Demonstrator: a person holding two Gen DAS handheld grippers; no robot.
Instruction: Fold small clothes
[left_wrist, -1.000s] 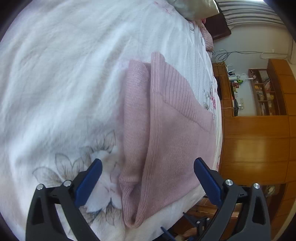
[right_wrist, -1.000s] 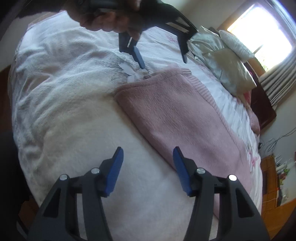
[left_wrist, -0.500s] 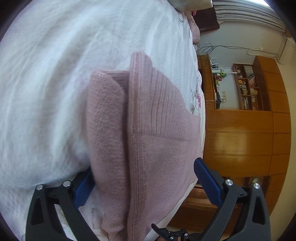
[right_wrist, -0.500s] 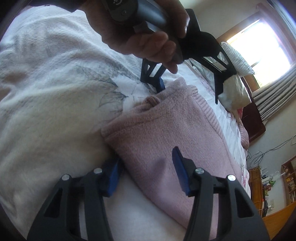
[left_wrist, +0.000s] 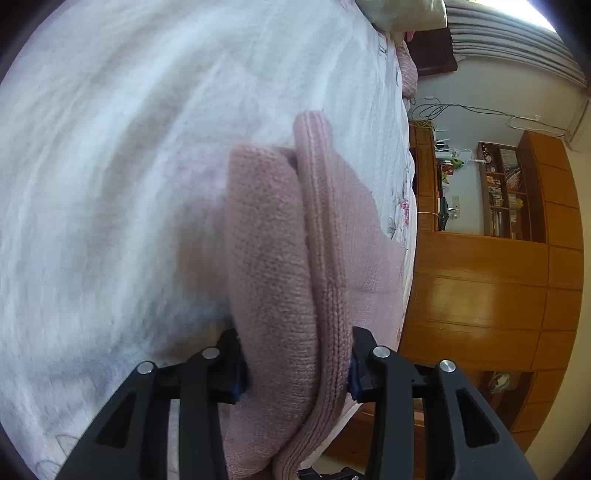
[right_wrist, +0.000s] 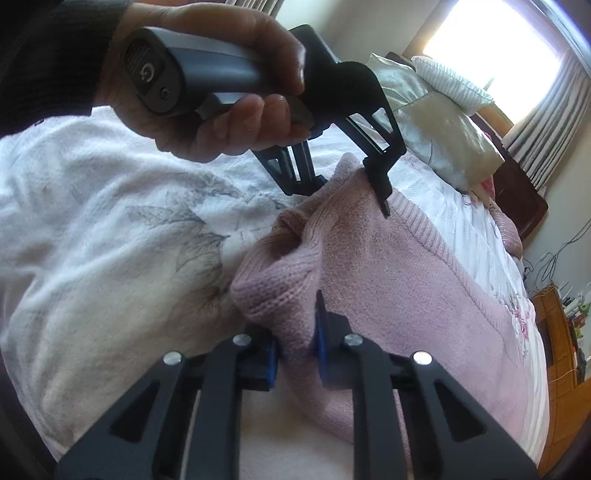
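Note:
A pink knitted garment (right_wrist: 413, 288) lies folded on a white bedspread (right_wrist: 92, 229) with a grey flower print. My left gripper (left_wrist: 295, 362) is shut on the thick folded edge of the pink garment (left_wrist: 273, 266), whose ribbed hem runs along its right side. In the right wrist view, that same left gripper (right_wrist: 351, 188) grips the far corner, held by a hand (right_wrist: 221, 114). My right gripper (right_wrist: 297, 350) is shut on the near corner of the garment, which bunches up between the blue pads.
Pillows (right_wrist: 436, 125) lie at the head of the bed by a bright window (right_wrist: 491, 44) with curtains. A wooden cabinet (left_wrist: 480, 295) and shelves (left_wrist: 506, 195) stand beside the bed. The bedspread stretches wide to the left.
Both grippers moved onto the garment's edge and shut on it, the left on the far corner, the right on the near one. The edge now bunches up.

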